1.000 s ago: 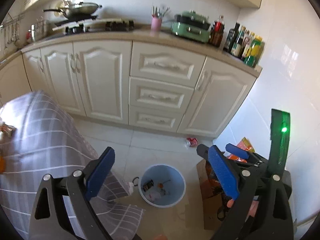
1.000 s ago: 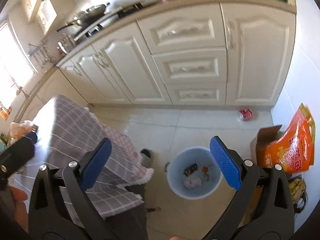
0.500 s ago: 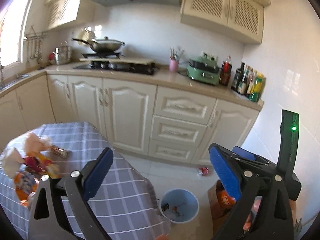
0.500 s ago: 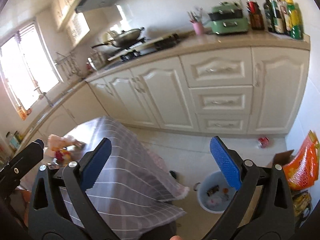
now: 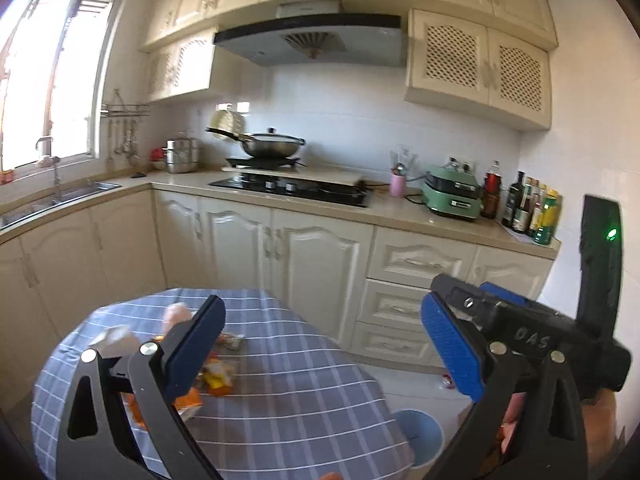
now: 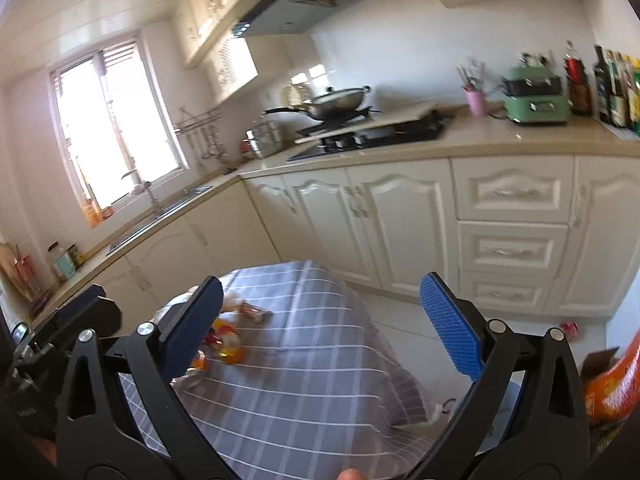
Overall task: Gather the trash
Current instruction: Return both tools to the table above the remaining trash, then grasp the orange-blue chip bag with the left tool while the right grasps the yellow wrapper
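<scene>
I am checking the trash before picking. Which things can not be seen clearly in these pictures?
- Wrappers, left wrist view: partly behind the left gripper finger; count unclear.
- Blue bin, left wrist view: contents hidden by the tablecloth.
- Red item on floor, right wrist view: too small, blurred.

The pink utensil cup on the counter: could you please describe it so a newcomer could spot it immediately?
Start at the black hob under the wok. Just to its right on the beige countertop stands the pink utensil cup, left of the green appliance. It is the counter's only pink item.
</scene>
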